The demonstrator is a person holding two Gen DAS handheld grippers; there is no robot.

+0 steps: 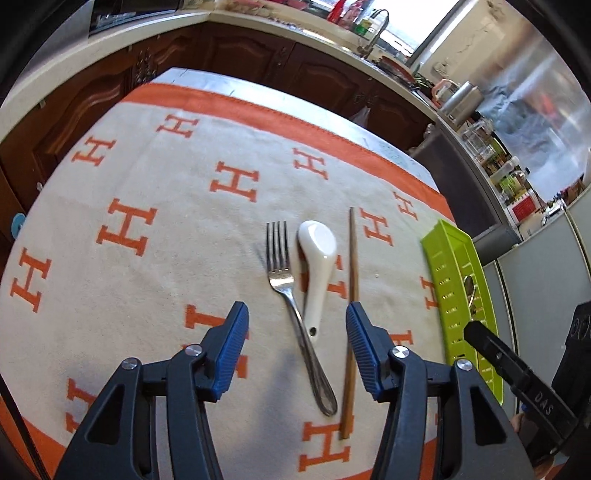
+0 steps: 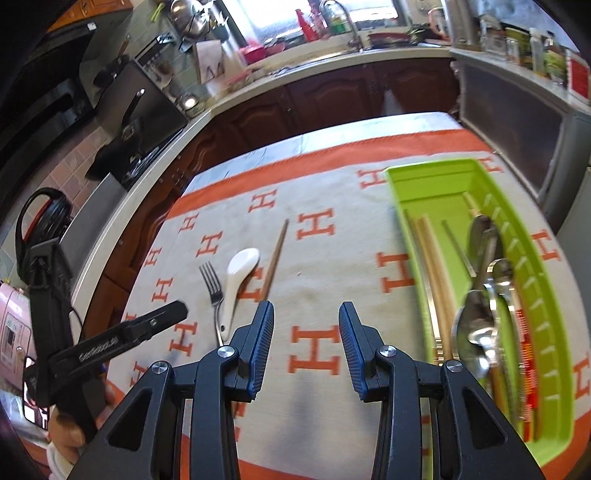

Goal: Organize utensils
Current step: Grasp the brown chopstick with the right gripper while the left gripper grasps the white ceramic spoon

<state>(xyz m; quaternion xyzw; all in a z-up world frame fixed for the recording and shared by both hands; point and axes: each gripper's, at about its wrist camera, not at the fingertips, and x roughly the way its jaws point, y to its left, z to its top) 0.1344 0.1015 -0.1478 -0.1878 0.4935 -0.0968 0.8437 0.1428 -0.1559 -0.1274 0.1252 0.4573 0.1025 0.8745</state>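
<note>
Fork [image 1: 282, 275], white ceramic spoon [image 1: 317, 258] and single wooden chopstick [image 1: 351, 321]: laid side by side on the cream cloth with orange H pattern [image 1: 147, 206], handles toward the camera in the left wrist view. Fork leftmost, tines pointing away. Spoon in the middle, bowl away, handle end just beside the fork's stem, possibly touching. Chopstick rightmost, near the spoon but apart from it.

Green perforated tray [image 1: 458, 295]: to the right of the three loose pieces, well apart from them, near the right edge of the cloth. Contents, seen in the right wrist view: several metal spoons [image 2: 480, 325] and light wooden chopsticks [image 2: 434, 258] lying lengthwise; exact count not readable through blur.

Left gripper [image 1: 297, 345]: above the cloth, angled downward, blue-padded jaws spread apart. Fork stem and spoon handle in line with the gap below; right pad just beside the chopstick in the picture. Nothing pinched; contact with any piece not evident.

Right gripper [image 2: 306, 347]: above bare cloth between the loose pieces and the tray, jaws spread partway, nothing between the pads. A person's hand [image 2: 70, 435] visible at the lower left of that view, around the left gripper's handle.

Surroundings: dark wooden cabinets [image 1: 258, 62] and a pale countertop beyond the table, sink tap [image 1: 373, 33] under a bright window.
</note>
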